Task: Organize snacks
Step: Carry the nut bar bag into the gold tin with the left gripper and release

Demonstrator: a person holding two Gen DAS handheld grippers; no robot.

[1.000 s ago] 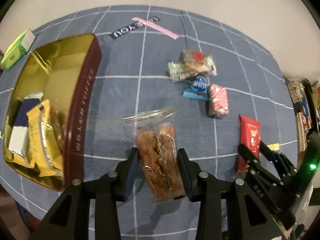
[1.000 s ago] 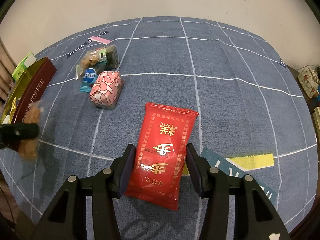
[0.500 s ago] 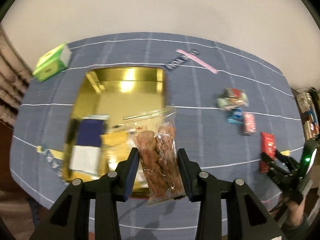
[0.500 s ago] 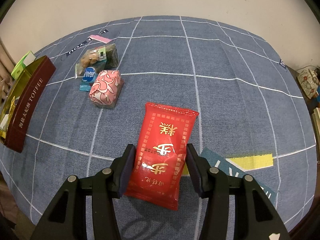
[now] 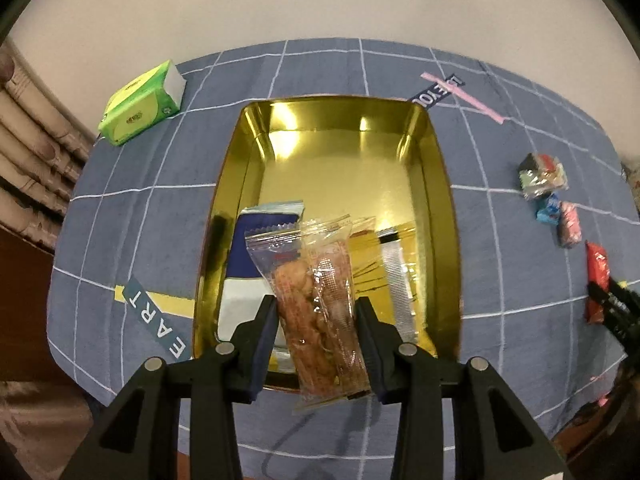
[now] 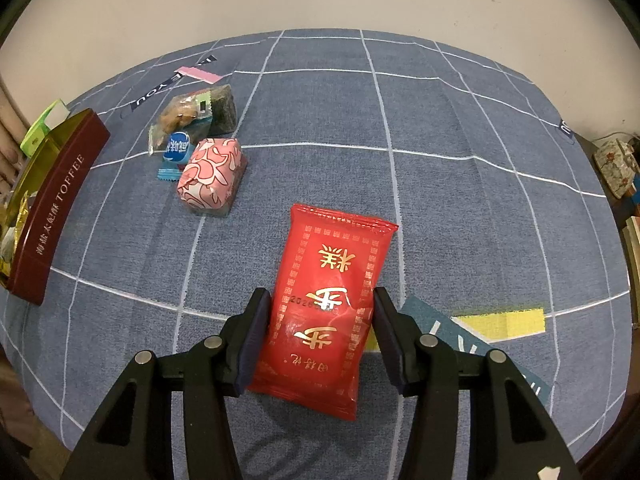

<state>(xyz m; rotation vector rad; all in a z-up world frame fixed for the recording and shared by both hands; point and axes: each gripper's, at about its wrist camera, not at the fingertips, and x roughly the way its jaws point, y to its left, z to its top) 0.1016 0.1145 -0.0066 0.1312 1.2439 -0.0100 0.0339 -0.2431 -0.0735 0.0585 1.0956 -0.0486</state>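
Note:
My left gripper [image 5: 316, 320] is shut on a clear packet of brown biscuits [image 5: 316, 292] and holds it above the near end of the open gold tin [image 5: 436, 184]. Inside the tin lie a blue-and-white packet [image 5: 248, 256] and gold-wrapped snacks [image 5: 384, 264]; its far half is bare. My right gripper [image 6: 320, 328] has its pads against both sides of a red packet with gold characters [image 6: 332, 292] that lies on the blue checked cloth. A pink patterned packet [image 6: 212, 176], a small blue candy [image 6: 176, 148] and a clear snack bag [image 6: 196, 116] lie in a cluster beyond it.
A green tissue pack [image 5: 140, 104] sits on the cloth left of the tin's far corner. The tin's maroon side [image 6: 56, 204] shows at the left in the right wrist view. The table's edge and cluttered shelves [image 6: 616, 164] lie to the right.
My left gripper has carried the biscuit packet leftward from over the cloth to over the tin, which now fills the view's middle. The right gripper and red packet have not moved.

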